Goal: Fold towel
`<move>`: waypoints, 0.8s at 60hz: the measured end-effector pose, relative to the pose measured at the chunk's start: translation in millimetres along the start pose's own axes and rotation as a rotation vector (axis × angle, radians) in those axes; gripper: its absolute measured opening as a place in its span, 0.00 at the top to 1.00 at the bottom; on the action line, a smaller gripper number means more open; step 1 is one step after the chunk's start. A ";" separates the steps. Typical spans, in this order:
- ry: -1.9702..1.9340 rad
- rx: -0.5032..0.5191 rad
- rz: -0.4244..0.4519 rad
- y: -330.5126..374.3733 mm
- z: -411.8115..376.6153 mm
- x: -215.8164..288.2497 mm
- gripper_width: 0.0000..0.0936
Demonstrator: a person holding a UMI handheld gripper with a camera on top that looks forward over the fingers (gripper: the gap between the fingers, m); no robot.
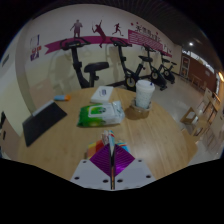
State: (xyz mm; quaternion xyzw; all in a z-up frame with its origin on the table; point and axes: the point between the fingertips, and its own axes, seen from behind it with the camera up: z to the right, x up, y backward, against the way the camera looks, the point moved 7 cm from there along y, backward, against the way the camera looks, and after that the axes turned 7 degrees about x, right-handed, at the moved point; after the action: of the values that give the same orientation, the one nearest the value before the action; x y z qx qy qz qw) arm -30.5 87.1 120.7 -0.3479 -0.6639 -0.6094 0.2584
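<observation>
My gripper [112, 160] is held above a light wooden table [160, 135], and its purple pads [104, 163] are pressed together along a thin line. A small multicoloured bit [100, 150] shows at the fingertips; I cannot tell what it is. A dark flat rectangular thing [45, 123] lies on the table well to the left of the fingers; I cannot tell whether it is the towel. No other towel shows clearly.
Beyond the fingers lie a green-and-white packet [100, 113], a white bag [102, 94], a white cup [145, 94] on a cardboard box [137, 111], and a blue thing [62, 98]. Exercise bikes [95, 72] stand at the far wall.
</observation>
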 end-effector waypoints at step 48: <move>-0.005 -0.037 -0.064 258.3 4.6 -44.8 0.09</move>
State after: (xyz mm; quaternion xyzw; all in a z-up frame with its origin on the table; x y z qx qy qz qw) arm 198.6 89.0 248.4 -0.3327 -0.6638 -0.6289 0.2307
